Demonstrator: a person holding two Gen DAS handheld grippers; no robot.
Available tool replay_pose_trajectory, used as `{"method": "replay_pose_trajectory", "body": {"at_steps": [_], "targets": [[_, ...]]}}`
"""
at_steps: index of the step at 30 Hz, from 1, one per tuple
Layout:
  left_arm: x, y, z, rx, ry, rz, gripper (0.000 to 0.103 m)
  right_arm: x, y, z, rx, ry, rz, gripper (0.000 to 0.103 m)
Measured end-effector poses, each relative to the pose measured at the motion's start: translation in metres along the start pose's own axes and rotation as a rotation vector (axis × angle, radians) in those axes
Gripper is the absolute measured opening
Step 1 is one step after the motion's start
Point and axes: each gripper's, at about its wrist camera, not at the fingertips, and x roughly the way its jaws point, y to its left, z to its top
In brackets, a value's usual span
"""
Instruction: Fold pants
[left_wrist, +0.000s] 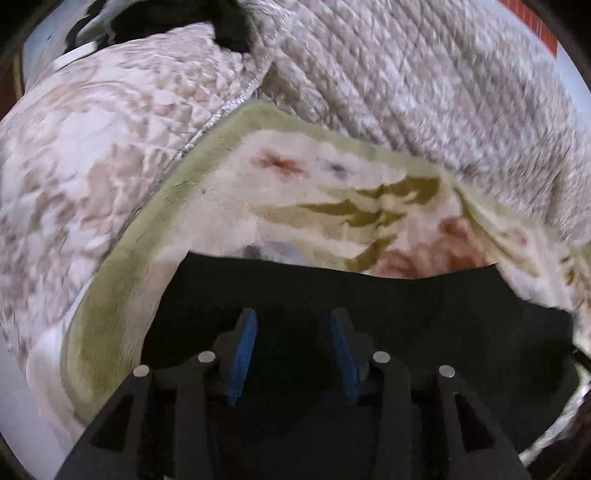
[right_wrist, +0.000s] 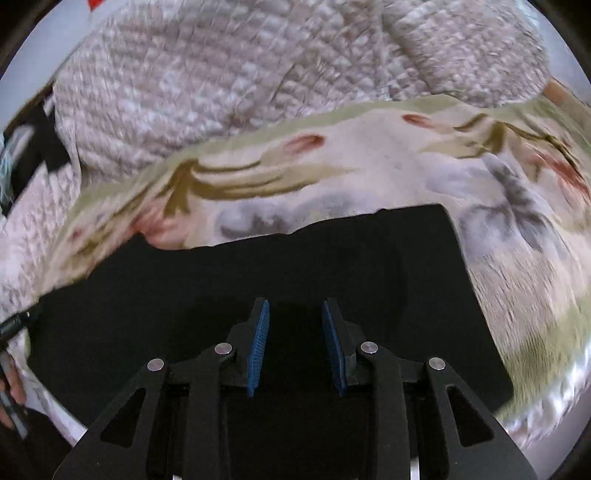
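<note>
Black pants (right_wrist: 258, 280) flat, plush floral blanket (right_wrist: 369, 173)

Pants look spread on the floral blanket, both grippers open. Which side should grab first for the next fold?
Probably right, tentatively. The right gripper faces a clean corner of the black pants on the floral blanket; the left gripper shows only a rumpled edge.

My right gripper (right_wrist: 294, 314) hangs over the black pants (right_wrist: 332, 266), jaws apart, nothing between them; the pants lie flat on a floral blanket (right_wrist: 332, 170).
</note>
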Motion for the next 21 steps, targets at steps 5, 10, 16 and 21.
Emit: {"method": "replay_pose_trajectory", "body": {"at_steps": [5, 10, 16, 21], "targets": [[0.005, 0.003, -0.002, -0.006, -0.028, 0.064, 0.045, 0.015, -0.02, 0.01, 0.033, -0.007, -0.059, 0.031], [0.0, 0.0, -0.005, 0.0, -0.062, 0.124, 0.049, -0.007, -0.01, 0.006, 0.003, -0.123, -0.111, 0.035], [0.01, 0.004, -0.003, -0.011, -0.046, 0.116, 0.054, 0.015, -0.023, 0.007, 0.053, -0.025, -0.157, 0.041], [0.006, 0.002, -0.007, -0.009, -0.067, 0.11, 0.055, 0.015, -0.019, 0.007, 0.018, -0.025, -0.175, 0.045]]}}
